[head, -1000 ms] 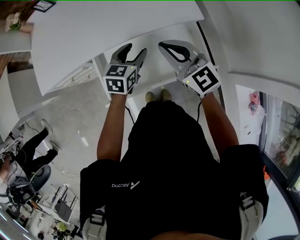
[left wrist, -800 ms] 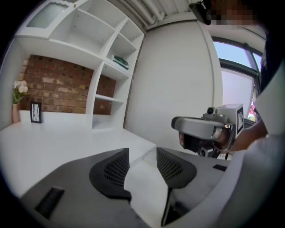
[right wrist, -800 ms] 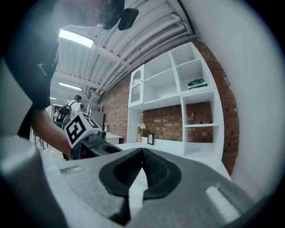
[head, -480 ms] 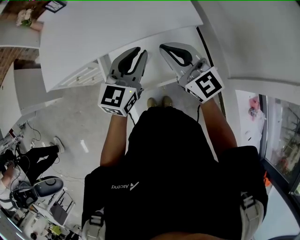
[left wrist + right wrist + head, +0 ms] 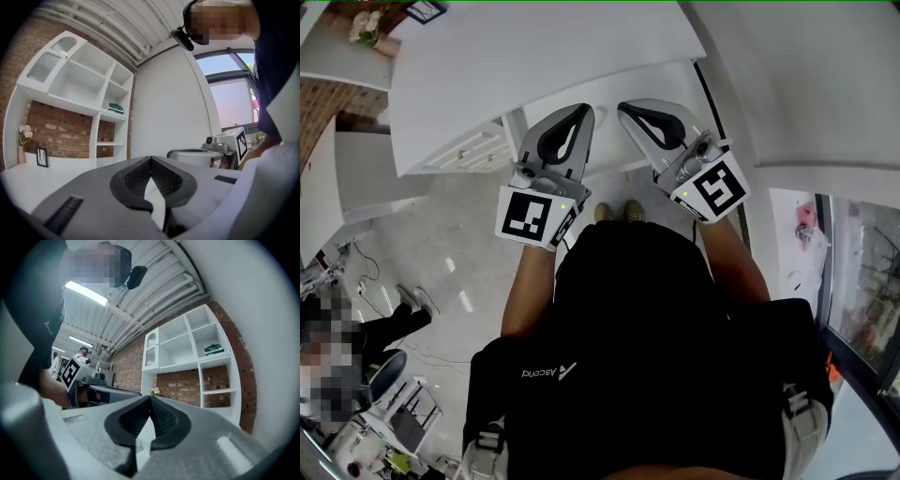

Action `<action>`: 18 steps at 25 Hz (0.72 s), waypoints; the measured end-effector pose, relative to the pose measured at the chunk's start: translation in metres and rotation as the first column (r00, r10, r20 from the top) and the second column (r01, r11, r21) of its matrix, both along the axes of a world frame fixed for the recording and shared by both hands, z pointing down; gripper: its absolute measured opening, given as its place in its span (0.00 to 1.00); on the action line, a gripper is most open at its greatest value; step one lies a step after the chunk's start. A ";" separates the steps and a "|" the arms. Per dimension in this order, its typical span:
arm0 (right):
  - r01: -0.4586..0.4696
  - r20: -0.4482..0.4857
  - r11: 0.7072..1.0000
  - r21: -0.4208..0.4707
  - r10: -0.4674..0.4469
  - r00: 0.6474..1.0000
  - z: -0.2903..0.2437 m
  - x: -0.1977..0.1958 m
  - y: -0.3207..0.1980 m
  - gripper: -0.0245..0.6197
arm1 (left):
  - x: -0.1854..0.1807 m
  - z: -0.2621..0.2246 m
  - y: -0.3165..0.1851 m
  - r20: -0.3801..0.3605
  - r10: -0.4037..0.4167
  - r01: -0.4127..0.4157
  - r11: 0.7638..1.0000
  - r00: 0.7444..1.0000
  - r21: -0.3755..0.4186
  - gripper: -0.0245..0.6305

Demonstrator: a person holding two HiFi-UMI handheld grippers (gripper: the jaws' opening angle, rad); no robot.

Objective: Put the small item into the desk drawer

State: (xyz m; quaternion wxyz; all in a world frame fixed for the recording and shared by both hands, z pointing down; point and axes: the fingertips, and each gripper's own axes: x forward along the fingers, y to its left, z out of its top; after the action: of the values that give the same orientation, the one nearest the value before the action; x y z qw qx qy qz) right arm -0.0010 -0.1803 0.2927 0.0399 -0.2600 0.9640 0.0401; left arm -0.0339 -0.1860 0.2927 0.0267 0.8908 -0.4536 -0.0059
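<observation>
My left gripper (image 5: 584, 111) is held up level over the front edge of the white desk (image 5: 534, 56). Its jaws have just been closing and now meet at the tips, with nothing between them in the left gripper view (image 5: 150, 158). Beside it my right gripper (image 5: 623, 108) also points at the desk and is shut and empty (image 5: 150, 397). Each gripper shows in the other's view: the right one (image 5: 206, 154) and the left one (image 5: 108, 392). A white drawer unit (image 5: 473, 148) stands under the desk, left of the left gripper. No small item shows in any view.
A white shelf unit (image 5: 79, 93) stands against a brick wall behind the desk. A flower vase (image 5: 366, 26) and a small picture frame (image 5: 425, 9) sit at the desk's far left. A person sits at lower left (image 5: 356, 328). Windows (image 5: 862, 281) run along the right.
Both grippers have risen and now lie over the desk's front edge. The left gripper's jaws went from spread apart to closed, with nothing taken. The right gripper stayed shut.
</observation>
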 end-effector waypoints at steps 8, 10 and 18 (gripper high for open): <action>-0.020 0.006 0.999 0.044 0.020 1.000 -0.011 -0.003 0.010 0.04 | -0.006 -0.010 0.009 -0.022 -0.002 0.002 1.000 1.000 0.024 0.04; -0.023 0.006 0.999 0.046 0.023 1.000 -0.011 -0.004 0.010 0.04 | -0.009 -0.010 0.009 -0.023 -0.004 0.005 1.000 1.000 0.024 0.04; -0.025 0.005 0.999 0.046 0.025 1.000 -0.011 -0.006 0.014 0.04 | -0.013 -0.011 0.012 -0.015 -0.001 0.001 1.000 1.000 0.024 0.04</action>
State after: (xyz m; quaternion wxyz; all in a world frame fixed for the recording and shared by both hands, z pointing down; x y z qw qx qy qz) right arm -0.0065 -0.1663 0.2812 0.0473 -0.2710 0.9594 0.0621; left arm -0.0465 -0.1736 0.2820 0.0193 0.8907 -0.4538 -0.0178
